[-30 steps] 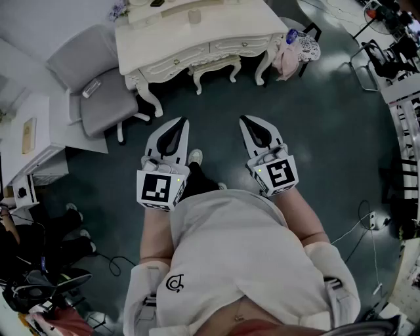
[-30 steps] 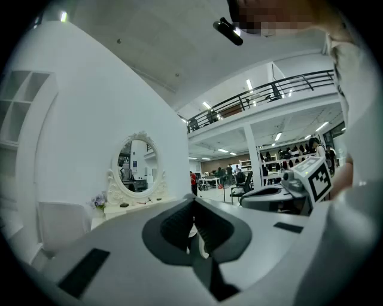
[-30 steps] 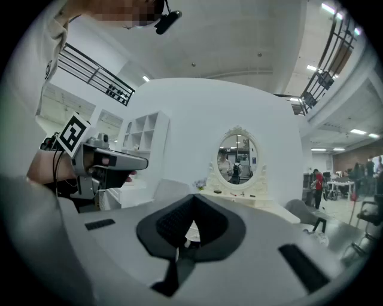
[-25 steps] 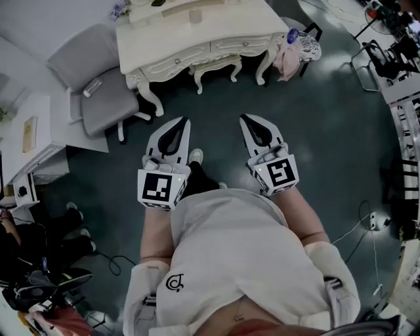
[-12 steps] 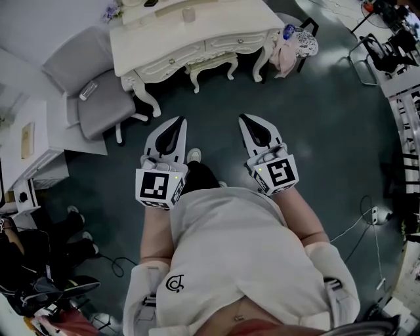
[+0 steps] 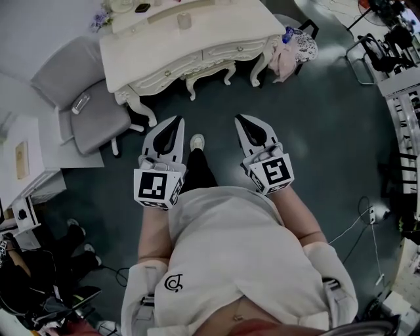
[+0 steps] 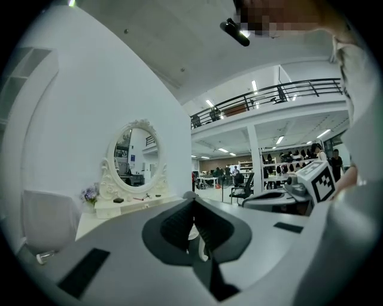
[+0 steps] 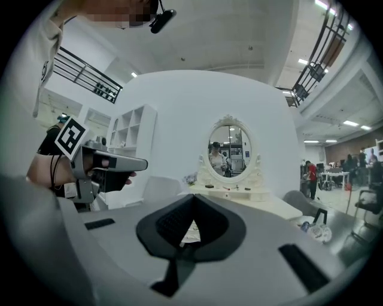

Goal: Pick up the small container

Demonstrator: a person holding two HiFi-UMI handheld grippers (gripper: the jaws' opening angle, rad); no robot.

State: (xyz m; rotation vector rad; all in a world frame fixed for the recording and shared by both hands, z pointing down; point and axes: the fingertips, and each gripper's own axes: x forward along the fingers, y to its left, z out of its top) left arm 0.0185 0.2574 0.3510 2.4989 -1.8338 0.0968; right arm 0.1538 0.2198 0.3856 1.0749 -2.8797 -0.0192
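**Approach stage; nothing grasped.** The left gripper (image 6: 175,121) and right gripper (image 6: 241,119) were held level in front of the person, over the floor (image 6: 315,131). Both pointed toward the table (image 6: 216,29) and were well apart from it. Each gripper's jaws were closed tip to tip, with nothing between them.

The container (image 6: 184,20), judged to be the pale cylinder, stood upright on the table top, untouched. In the gripper views it was too small to pick out below the mirror (image 7: 136,156). A chair (image 6: 92,108) stood just beside the table's left end.

Done: the grippers faced the table. Left to do, as judged:
- closing the gap to the table;
- opening one gripper's jaws and setting them around the container;
- closing the jaws on it and lifting.
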